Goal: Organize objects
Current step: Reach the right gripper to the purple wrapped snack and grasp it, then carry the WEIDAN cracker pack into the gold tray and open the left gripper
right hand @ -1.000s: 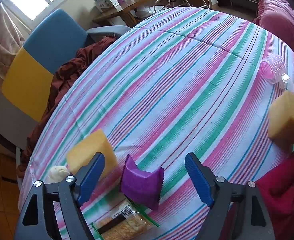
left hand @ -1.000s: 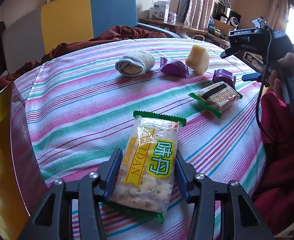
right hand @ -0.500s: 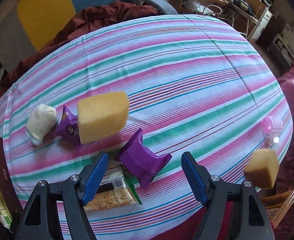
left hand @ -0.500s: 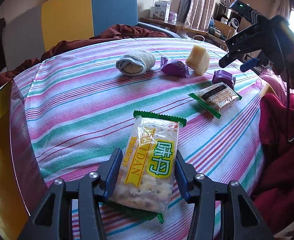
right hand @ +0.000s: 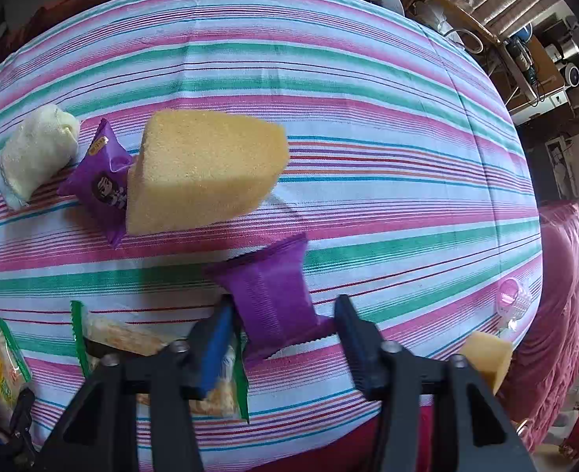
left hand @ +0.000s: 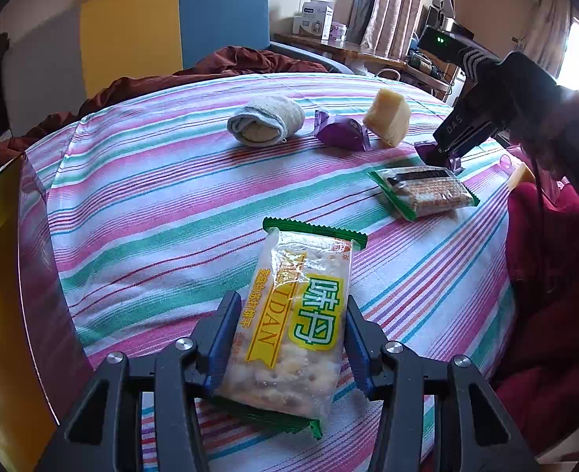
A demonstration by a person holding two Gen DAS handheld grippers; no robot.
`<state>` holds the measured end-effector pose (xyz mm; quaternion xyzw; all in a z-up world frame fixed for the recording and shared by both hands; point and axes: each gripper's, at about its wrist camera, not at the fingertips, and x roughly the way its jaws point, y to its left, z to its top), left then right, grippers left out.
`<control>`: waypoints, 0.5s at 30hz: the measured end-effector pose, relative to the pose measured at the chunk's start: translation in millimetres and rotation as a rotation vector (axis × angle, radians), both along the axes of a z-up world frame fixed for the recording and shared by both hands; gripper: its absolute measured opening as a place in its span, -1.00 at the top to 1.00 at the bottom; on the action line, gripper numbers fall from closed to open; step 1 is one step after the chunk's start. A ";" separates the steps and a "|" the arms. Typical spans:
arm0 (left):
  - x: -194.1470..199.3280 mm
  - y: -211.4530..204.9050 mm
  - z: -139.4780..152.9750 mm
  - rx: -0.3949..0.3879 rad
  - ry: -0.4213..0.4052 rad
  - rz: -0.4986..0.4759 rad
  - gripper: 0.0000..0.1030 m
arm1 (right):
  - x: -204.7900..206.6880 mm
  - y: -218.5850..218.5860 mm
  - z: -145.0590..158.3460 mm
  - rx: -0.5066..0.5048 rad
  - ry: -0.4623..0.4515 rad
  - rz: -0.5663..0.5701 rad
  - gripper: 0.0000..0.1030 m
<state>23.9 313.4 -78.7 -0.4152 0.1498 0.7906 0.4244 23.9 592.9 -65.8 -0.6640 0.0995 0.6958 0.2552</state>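
Snack packets are lying scattered across the striped tablecloth, and two of them are being handled at once. Nearest, the left gripper is gripping the clear cracker packet by its lower half, pads pressing both long edges; the upper half is jutting out unsupported, so a quick swing is risking a crushed cracker or a packet sliding free of the smooth film. Further out, the right gripper is pointing steeply down with its jaws closing around the small purple packet; the left pad is meeting the packet's edge while the right pad is standing just clear of it. The packet is sitting skewed between the pads, so the closing jaws are likely to pinch only a corner or push it sideways. The green-edged biscuit packet is lying just beside the left pad and could be snagged. Beyond, a yellow sponge and a second purple packet are touching each other, with a rolled cloth nearby.
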 end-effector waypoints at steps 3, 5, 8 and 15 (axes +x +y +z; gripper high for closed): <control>0.8 -1.1 -0.1 0.002 0.001 0.001 0.00 | 10.6 4.1 -2.0 -0.036 0.103 -0.074 0.34; 1.4 -1.1 -0.3 0.002 0.004 0.000 0.00 | 17.6 5.1 -6.6 -0.061 0.166 -0.108 0.35; 3.0 -0.5 -0.6 -0.001 0.012 0.000 0.00 | 31.3 10.6 -6.8 -0.087 0.255 -0.159 0.34; 5.2 1.7 -0.7 -0.012 0.030 0.012 0.01 | 37.0 19.4 -8.1 -0.121 0.290 -0.182 0.34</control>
